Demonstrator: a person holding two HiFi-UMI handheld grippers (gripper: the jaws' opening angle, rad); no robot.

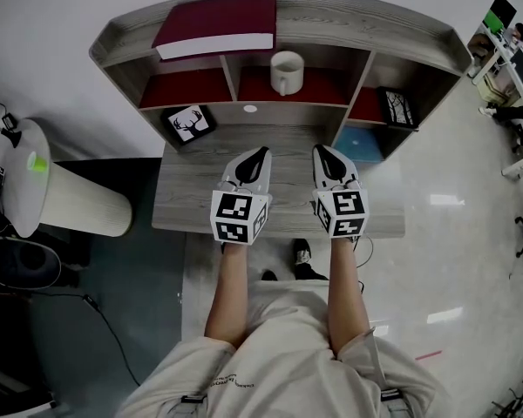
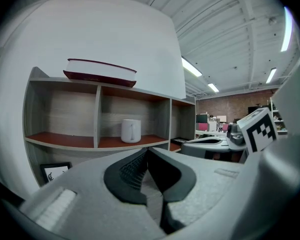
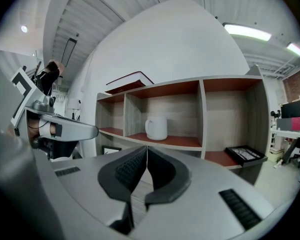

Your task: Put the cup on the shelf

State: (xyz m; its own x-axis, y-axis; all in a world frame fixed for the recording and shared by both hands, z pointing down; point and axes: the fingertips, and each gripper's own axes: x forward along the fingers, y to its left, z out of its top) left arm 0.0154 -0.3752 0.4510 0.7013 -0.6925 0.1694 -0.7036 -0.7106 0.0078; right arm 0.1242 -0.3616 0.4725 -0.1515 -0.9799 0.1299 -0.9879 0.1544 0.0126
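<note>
Head camera looking steeply down over desk (image 1: 288, 194); 2 gripper cameras sitting low, near, facing shelf (image 3: 200, 84); all 3 sharing cup (image 1: 287, 71).

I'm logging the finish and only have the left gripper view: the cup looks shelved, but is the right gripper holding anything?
Observer: No. The right gripper has its jaws together, nothing between them.
Operator: Where are both grippers?
Observer: Head view: the left gripper and the right one hang side by side over the desk, short of the shelf.
Operator: What's the dark thing in the right compartment?
Observer: A black-framed picture, lying flat.
</note>
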